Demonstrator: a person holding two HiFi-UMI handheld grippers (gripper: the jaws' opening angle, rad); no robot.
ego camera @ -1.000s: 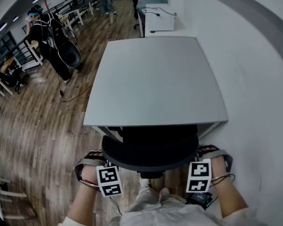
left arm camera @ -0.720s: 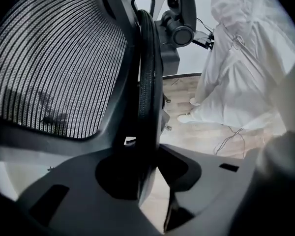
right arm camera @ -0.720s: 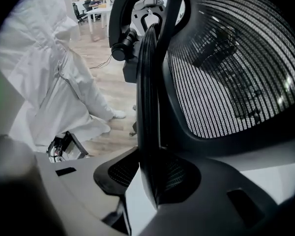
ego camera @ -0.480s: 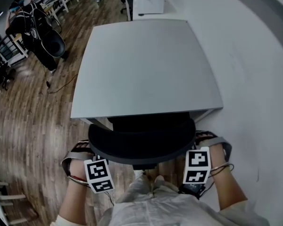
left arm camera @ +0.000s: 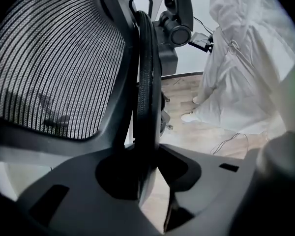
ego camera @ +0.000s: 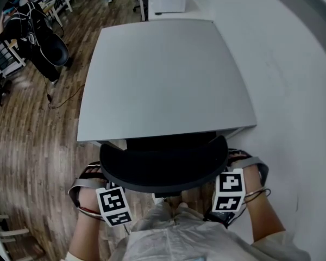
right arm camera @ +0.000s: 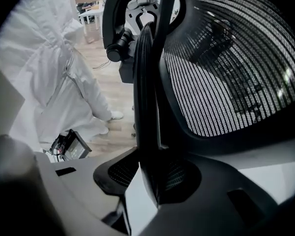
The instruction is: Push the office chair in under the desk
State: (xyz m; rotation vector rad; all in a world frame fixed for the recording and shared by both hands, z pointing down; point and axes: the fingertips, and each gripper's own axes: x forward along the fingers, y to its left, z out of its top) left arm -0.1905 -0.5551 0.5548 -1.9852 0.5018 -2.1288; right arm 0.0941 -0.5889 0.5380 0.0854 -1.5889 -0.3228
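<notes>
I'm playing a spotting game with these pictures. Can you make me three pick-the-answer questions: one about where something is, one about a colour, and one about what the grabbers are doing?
1. Where is the chair compared with the desk?
A. On top of it
B. Right by its near edge
C. Tipped over on the floor, far from it

2. What colour is the desk's top?
A. Red
B. Green
C. Grey

3. What are the left gripper and the right gripper doing?
A. Hanging open in the air
B. Each clamped on the edge of the chair's back
C. Holding a cup

Answers:
1 B: the head view shows the chair's black back right by the desk's near edge.
2 C: the top is plain grey all over.
3 B: each gripper view shows the rim of the chair's back pinched between that gripper's jaws.
</notes>
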